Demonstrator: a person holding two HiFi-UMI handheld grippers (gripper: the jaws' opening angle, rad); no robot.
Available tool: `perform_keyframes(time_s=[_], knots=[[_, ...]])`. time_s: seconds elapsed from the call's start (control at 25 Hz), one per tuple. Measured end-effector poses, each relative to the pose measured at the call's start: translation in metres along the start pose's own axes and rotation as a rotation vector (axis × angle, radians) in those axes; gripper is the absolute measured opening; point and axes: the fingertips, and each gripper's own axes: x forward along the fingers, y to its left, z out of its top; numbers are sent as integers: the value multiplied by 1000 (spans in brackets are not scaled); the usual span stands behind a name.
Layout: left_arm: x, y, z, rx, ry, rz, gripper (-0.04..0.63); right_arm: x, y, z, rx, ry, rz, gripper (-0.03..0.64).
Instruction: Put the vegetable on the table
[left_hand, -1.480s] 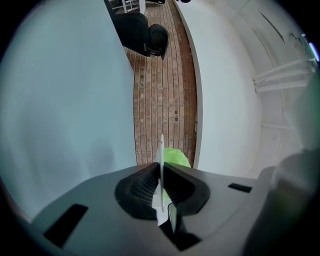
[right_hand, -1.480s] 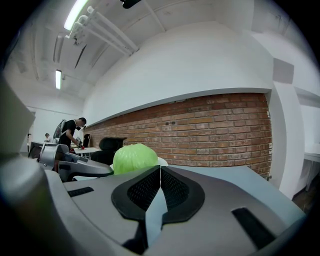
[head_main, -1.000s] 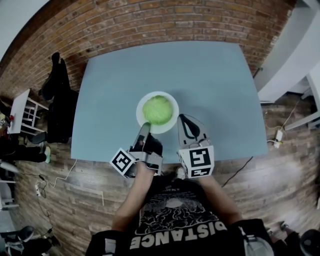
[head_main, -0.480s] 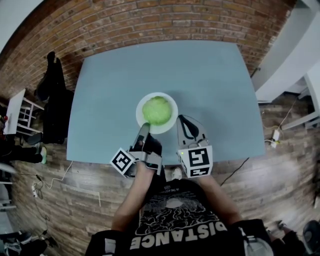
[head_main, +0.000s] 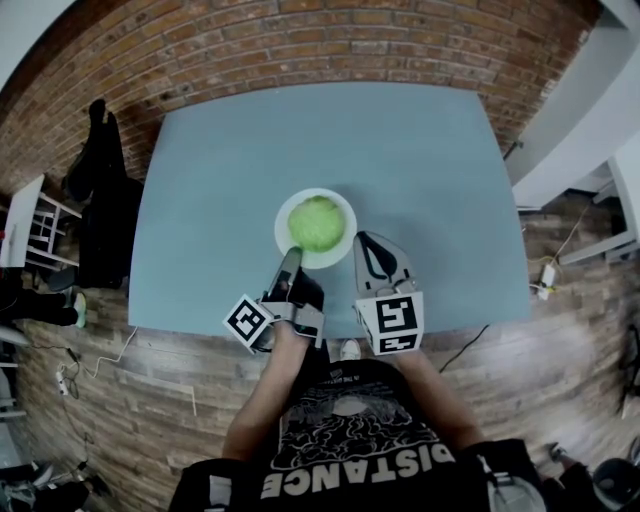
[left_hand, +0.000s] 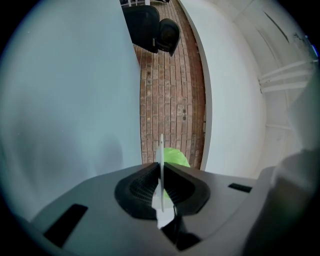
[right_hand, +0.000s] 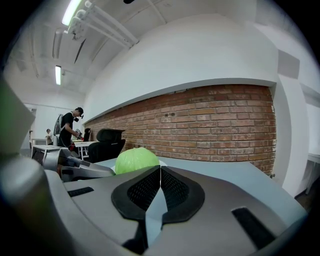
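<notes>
The left gripper (head_main: 291, 252) is kept clenched on the near rim of the white plate (head_main: 340, 205); the right gripper (head_main: 368, 238) is held closed on nothing, just beside the plate. The cabbage (head_main: 316, 223) is seen lying on the plate, which rests on the table (head_main: 420, 160); nothing is found moved since the earlier frames.

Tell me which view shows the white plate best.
The head view: the whole round plate shows from above, with the green cabbage on it. The left gripper view shows only its rim edge-on, clamped in the jaws of the left gripper. The right gripper view shows just a white sliver beside the cabbage.
</notes>
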Motion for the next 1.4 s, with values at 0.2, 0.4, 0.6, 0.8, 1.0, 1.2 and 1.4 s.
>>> perform_keyframes(time_s=[0.2,0.4,0.6,0.8,1.0,1.2,1.4], knots=[[7,21,8,33,5,39,21,9,-3,-5,-4,13,-8,9],[12,46,9,22,16,86,21,14,-8,-10,-10,30,-14,9],[19,61,6,32,36,121,21,21,-10,-17,-10,47,-8,9],[22,77,6,46,46,178,23,25,-9,-28,-5,75,1,9],[23,93,9,52,48,210,23,29,-9,-36,0,94,2,9],[27,108,10,62,57,258,25,31,-10,-43,8,108,3,9],[30,117,12,76,66,296,26,35,-13,-46,16,119,-3,9]])
